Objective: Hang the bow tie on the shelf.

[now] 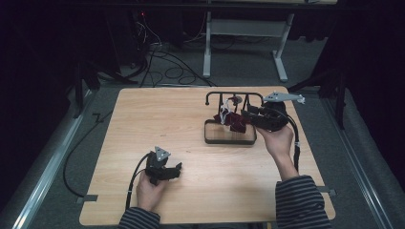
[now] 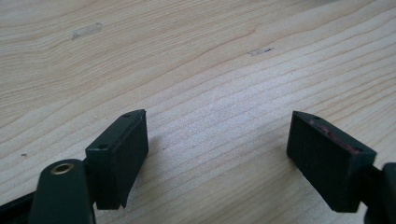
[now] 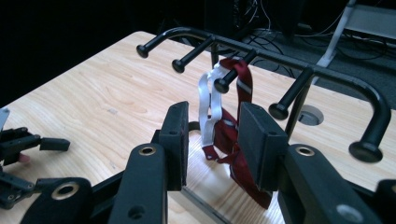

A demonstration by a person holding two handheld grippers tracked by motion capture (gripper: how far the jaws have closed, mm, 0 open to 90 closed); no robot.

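A dark red strap with a white band [image 3: 219, 116] hangs from one peg of a black peg rack [image 3: 299, 63] that stands on the far right part of the wooden desk [image 1: 143, 124], its lower folds drooping toward the rack's rectangular base [image 1: 229, 138]. In the high view the right claw [image 1: 248, 114] is held level at the rack's right side and points left into it, with the strap [image 1: 231, 119] bunched directly in front of its tips. The right gripper view shows the strap lying between and just beyond the two black jaws: the white band is near the left jaw and the red webbing runs down close beside the right jaw, partly hidden behind it. The jaws stand about half open with gaps showing on either side of the strap, and the pads do not press on it; whether the right pad grazes the red webbing cannot be told. The left claw [image 1: 174, 169] rests low over the near left part of the desk, well apart from the rack, its jaws spread wide over bare wood with nothing between them.
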